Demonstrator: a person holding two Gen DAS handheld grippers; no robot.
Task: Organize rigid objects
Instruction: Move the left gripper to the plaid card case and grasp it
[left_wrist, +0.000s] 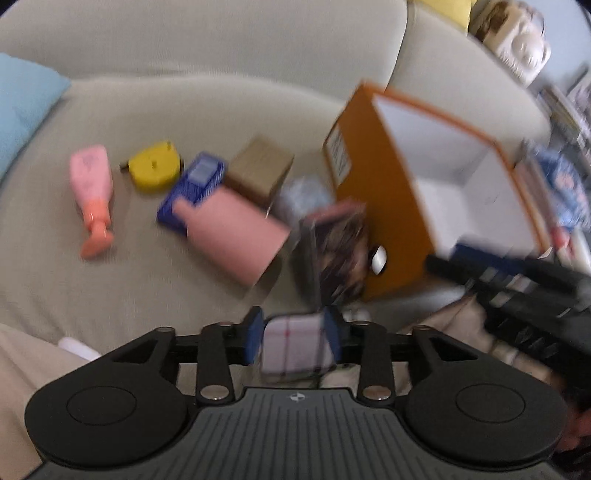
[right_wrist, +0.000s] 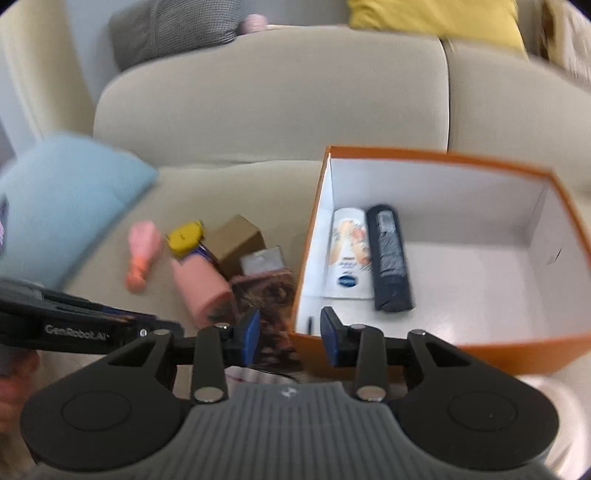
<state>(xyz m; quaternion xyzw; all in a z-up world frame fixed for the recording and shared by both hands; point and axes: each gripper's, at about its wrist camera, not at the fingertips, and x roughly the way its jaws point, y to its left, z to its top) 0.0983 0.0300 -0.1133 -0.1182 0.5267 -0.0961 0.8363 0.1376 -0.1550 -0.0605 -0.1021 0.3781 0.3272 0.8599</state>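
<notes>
My left gripper (left_wrist: 294, 336) is open over the sofa seat, with a small plaid white packet (left_wrist: 295, 354) between its blue pads. A pile lies ahead: pink bottle (left_wrist: 94, 195), yellow tape measure (left_wrist: 155, 171), blue box (left_wrist: 195, 188), brown carton (left_wrist: 258, 170), pink cylinder (left_wrist: 236, 236) and dark patterned packet (left_wrist: 340, 254). The orange box (right_wrist: 436, 162) stands to their right, holding a white tube (right_wrist: 347, 254) and a black folded umbrella (right_wrist: 391, 258). My right gripper (right_wrist: 291, 332) is open and empty at the box's near left corner.
A light blue cushion (right_wrist: 66, 206) lies left of the pile. Grey (right_wrist: 173, 29) and yellow (right_wrist: 436, 18) cushions sit on top of the beige backrest. The left gripper's black body (right_wrist: 74, 325) reaches in from the left. A beige trouser leg (left_wrist: 22, 369) is at the near left.
</notes>
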